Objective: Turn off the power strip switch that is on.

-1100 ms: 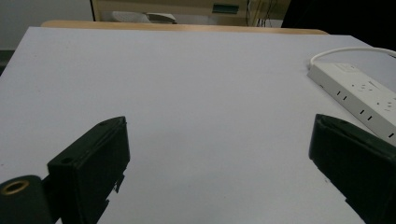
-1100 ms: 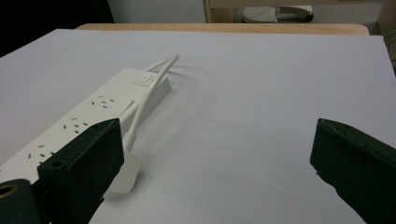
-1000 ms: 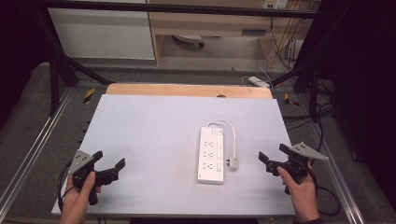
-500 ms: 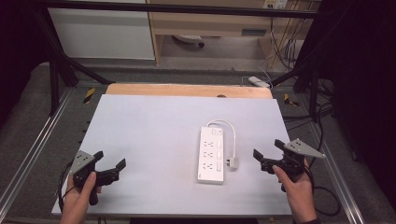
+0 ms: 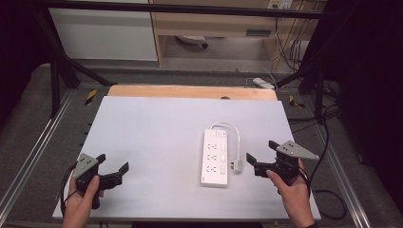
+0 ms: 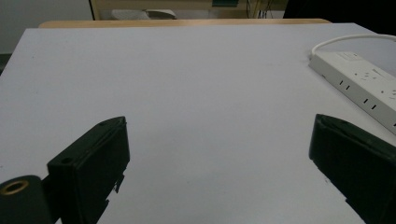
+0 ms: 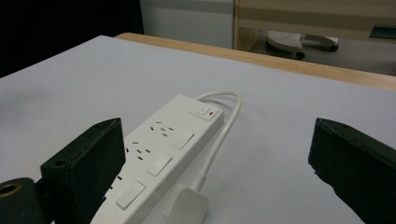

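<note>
Two black two-jaw tools frame the work, and we read the scene from the left edge across. Our left tool [image 5: 113, 172] hangs low over the near left corner of the pale grey table [image 5: 157, 128], held in our left hand [image 5: 83, 202]; its jaws stand wide apart with nothing between them, and bare tabletop lies ahead of them. It sits well apart from anything we might handle.

Moving right, past the middle of the table, we come to the white plastic six-socket power strip [image 5: 215, 156], lying flat with its long side running away from us. Its white cord [image 5: 233, 134] loops out of the far end, curves round and runs back down the strip's right side, ending in the white plug [image 5: 236, 166], which lies on the table just beside the strip's near right edge. The plug is not seated in any socket.

Further right, our right tool [image 5: 260, 158] points at that plug from near at hand, held in our right hand [image 5: 292, 192]. In the right gripper view the plug [image 7: 186, 208] lies low between the spread jaws, which are wide and hold nothing.

We judge the work barely begun: nothing is grasped and the strip is untouched. What is left, as we see it, is closing the right tool on the plug and whatever handling follows.
</note>
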A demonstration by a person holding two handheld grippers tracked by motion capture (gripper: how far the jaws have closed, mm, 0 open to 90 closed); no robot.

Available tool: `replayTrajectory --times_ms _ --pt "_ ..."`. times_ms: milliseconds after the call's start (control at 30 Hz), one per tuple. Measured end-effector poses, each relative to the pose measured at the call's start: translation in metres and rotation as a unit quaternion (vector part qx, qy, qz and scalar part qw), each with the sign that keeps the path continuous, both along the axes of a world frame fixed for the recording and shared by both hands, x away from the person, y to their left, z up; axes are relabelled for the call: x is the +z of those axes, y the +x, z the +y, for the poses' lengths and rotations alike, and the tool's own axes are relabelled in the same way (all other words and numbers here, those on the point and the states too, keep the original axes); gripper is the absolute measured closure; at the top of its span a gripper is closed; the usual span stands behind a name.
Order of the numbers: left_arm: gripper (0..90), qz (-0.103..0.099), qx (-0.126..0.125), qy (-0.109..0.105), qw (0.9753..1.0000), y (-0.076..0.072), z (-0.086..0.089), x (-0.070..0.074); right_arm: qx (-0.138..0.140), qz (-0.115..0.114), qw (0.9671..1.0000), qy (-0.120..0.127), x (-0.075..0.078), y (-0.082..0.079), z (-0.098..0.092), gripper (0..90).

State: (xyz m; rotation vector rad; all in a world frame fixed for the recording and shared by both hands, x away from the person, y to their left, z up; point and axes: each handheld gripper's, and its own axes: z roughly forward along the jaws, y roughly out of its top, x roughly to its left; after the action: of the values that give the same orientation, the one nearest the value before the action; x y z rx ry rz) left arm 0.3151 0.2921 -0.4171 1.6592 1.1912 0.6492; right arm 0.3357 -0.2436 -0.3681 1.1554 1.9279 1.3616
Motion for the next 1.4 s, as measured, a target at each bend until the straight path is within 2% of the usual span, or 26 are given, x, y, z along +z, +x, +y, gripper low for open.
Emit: replayTrajectory --times_ms 133,367,767,1033,1167,1200,1267,1333,1367,1400 --pt "5.4 -0.007 -0.001 0.003 1.0000 0.000 0.000 0.002 0.004 0.003 1.0000 -0.001 -0.002 0.002 0.004 4.5" --pt "5.4 -0.005 -0.004 0.005 1.0000 0.000 -0.002 0.002 0.021 0.002 0.9998 -0.006 -0.002 0.002 0.015 7.0" --pt "5.4 -0.005 -0.002 0.004 1.0000 0.000 -0.001 0.002 0.044 0.005 0.9990 0.001 -0.003 0.001 0.026 27.7" --pt "5.4 -0.005 -0.003 0.005 1.0000 0.000 -0.001 0.002 0.059 -0.007 0.9981 -0.014 -0.006 0.000 0.034 48.7" --pt "5.4 -0.005 -0.003 0.005 1.0000 -0.001 -0.001 0.002 0.051 -0.006 0.9984 -0.022 -0.009 0.001 0.037 54.8" --pt "5.4 -0.006 -0.003 0.005 1.0000 -0.001 -0.001 0.002 0.051 -0.008 0.9984 -0.025 -0.011 0.001 0.039 59.5" --pt "5.4 -0.005 -0.003 0.005 1.0000 0.000 -0.001 0.002 0.050 -0.006 0.9984 -0.024 -0.012 0.000 0.040 61.7" --pt "5.4 -0.005 -0.003 0.006 1.0000 0.000 -0.002 0.002 0.056 -0.007 0.9982 -0.021 -0.014 0.000 0.040 69.3" --pt "5.4 -0.005 -0.004 0.009 0.9999 -0.001 -0.001 0.002 0.056 -0.007 0.9982 -0.021 -0.014 0.000 0.040 69.3" --pt "5.4 -0.005 -0.004 0.008 0.9999 -0.001 -0.001 0.002 0.059 -0.008 0.9981 -0.016 -0.016 0.000 0.041 73.2"
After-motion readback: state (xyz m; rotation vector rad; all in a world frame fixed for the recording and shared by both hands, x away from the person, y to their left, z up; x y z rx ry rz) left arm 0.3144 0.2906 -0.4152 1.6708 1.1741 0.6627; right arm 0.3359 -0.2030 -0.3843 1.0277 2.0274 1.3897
